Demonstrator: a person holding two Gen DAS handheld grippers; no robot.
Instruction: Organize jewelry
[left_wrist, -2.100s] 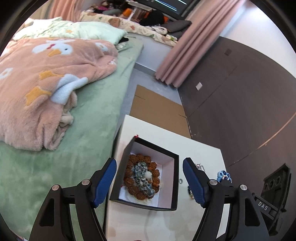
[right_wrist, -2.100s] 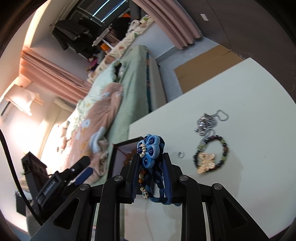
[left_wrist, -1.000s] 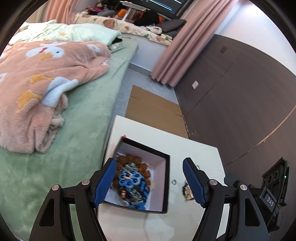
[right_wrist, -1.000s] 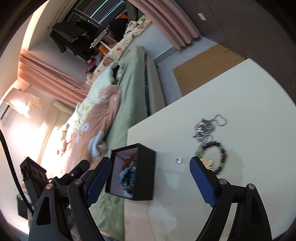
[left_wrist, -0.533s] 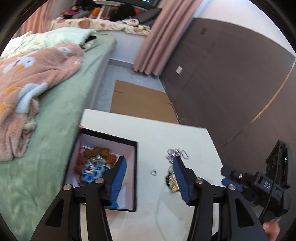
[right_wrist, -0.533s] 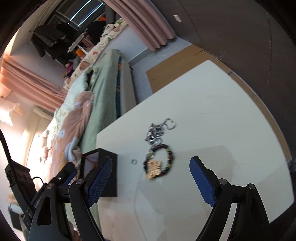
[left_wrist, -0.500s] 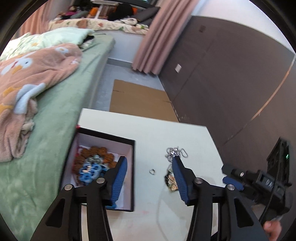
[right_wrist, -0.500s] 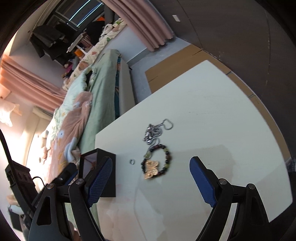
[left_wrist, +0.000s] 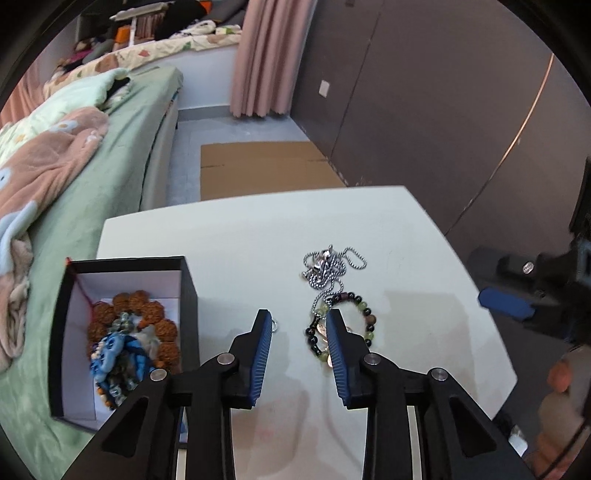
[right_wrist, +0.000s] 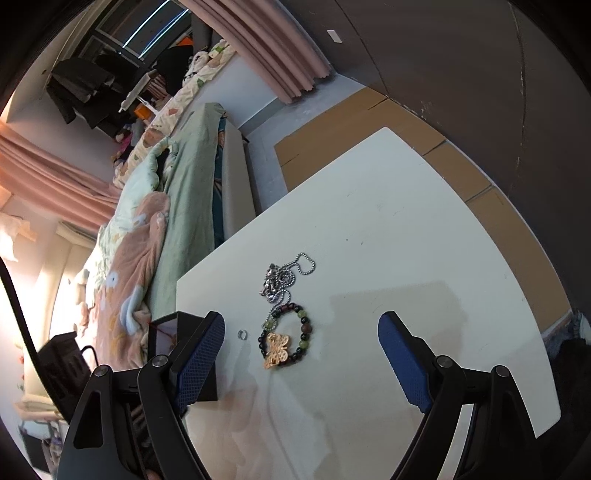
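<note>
Jaws closing; bracelet (left_wrist: 341, 326) lies flat between.

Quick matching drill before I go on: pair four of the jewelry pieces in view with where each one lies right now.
Things:
1. blue flower piece
2. small silver ring
3. ball-chain necklace
4. gold butterfly charm

Places:
A. loose on the white table, between the black box and the beaded bracelet
B. heaped just beyond the bracelet
C. inside the black box, on the brown beads
D. lying across the bracelet's near side

Pairs: 1-C, 2-A, 3-B, 4-D
</note>
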